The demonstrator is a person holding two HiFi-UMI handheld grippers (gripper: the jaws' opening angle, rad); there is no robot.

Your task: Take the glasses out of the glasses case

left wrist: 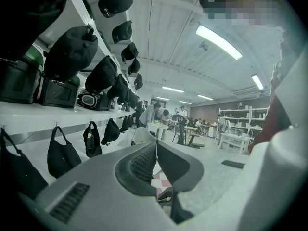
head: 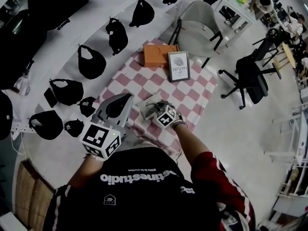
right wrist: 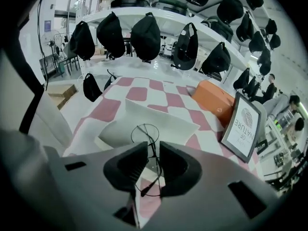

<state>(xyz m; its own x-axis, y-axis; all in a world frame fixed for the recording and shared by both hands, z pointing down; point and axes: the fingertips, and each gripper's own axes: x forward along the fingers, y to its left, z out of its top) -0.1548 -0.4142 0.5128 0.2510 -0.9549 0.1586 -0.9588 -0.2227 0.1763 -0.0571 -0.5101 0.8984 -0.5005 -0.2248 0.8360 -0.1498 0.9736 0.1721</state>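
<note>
**Right hand-held gripper pinches wire glasses over the open case**

The person's right arm, in a red-and-black sleeve (head: 211, 172), reaches forward over the near edge of the table (head: 192, 97). The right hand-held gripper (right wrist: 148, 154) has its jaws closed on the thin frame of the glasses (right wrist: 145, 134). The left hand-held gripper (left wrist: 156, 147) is raised at the person's left, off the table's near corner and tilted up toward the room. Its jaws are pressed together with nothing between them.

Just beyond the right jaws lies the white glasses case (right wrist: 163, 121), open on the pink-and-white checked cloth. Farther back stands an orange box (right wrist: 214, 99), with a framed sign (right wrist: 244, 124) printed "OF NATURE" beside it. Black bags (right wrist: 146, 35) hang under a white shelf (right wrist: 120, 16) along the left. A grey chair (head: 199, 28) stands past the table's far end.

The glasses have round lenses in fine dark wire. One lens ring pokes out past the jaw tips, over the case.
</note>
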